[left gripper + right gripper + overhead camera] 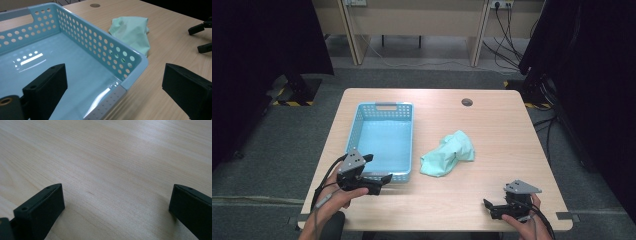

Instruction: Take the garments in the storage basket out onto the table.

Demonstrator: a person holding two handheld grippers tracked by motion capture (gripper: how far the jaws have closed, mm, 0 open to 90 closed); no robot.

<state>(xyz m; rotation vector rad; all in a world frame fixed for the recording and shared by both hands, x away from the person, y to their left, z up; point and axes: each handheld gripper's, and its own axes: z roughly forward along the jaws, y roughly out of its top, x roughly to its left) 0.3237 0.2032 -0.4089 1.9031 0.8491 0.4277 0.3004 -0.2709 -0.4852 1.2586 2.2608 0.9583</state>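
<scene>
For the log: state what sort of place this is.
Probably a lab or test room: a lone wooden table on grey carpet, black curtains at both sides, loose cables running to wall sockets, and a staged basket and cloth.

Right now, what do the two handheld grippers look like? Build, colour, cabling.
Both are black, each with two blocky flat-faced jaws that have small screw holes along the edge. The left gripper and the right gripper each carry a grey three-cornered plate on top. Dark cables trail back from each toward the person. In the left gripper view, a brass-coloured bushing sits at the base of one jaw.
</scene>
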